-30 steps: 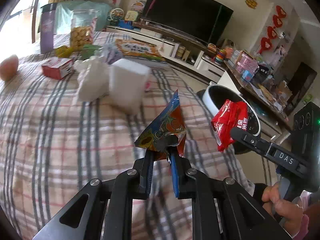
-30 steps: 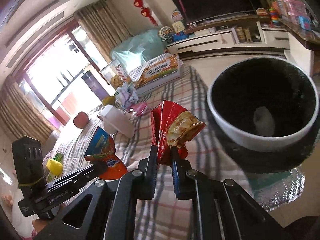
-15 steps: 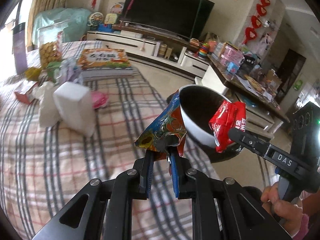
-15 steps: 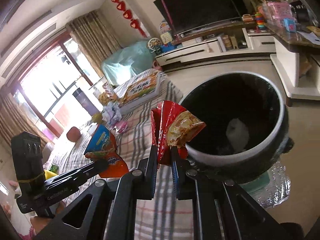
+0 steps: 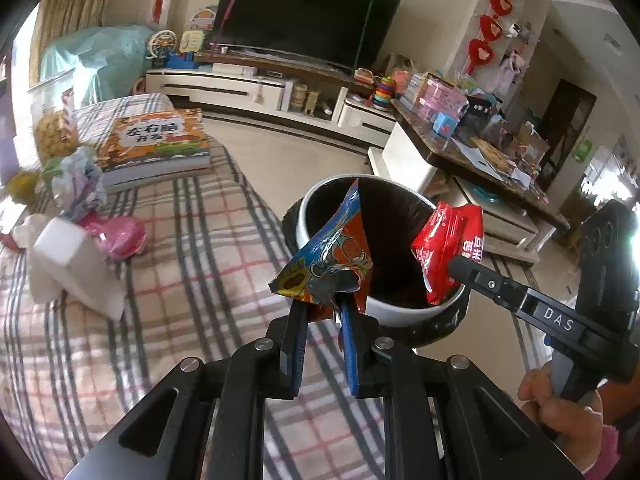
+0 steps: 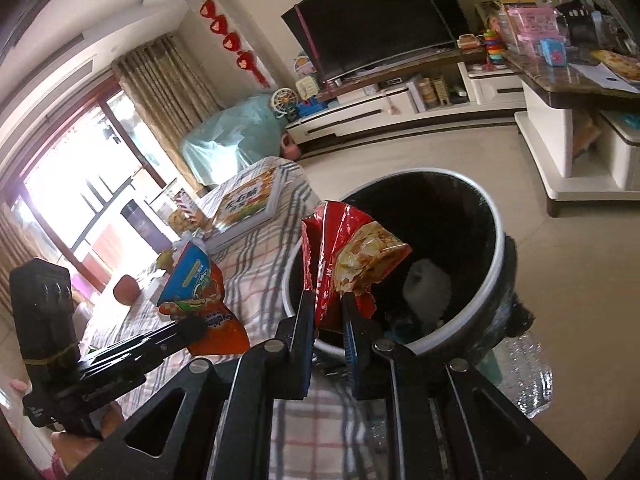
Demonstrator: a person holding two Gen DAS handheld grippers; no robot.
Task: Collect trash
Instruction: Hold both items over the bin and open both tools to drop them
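Black angular gripper frames, silver screws, blue-lined fingers, white "DAS" lettering, pink sleeve cuff

The book, left of centre in the left wrist view, carries large Chinese characters, 左右脑开发, on its cover. "DAS" is printed in white on the right gripper arm at lower right of that view. White Chinese characters on the red wrapper are cut off and unreadable. Lettering on the left gripper arm, lower left of the right wrist view, is too blurred to read
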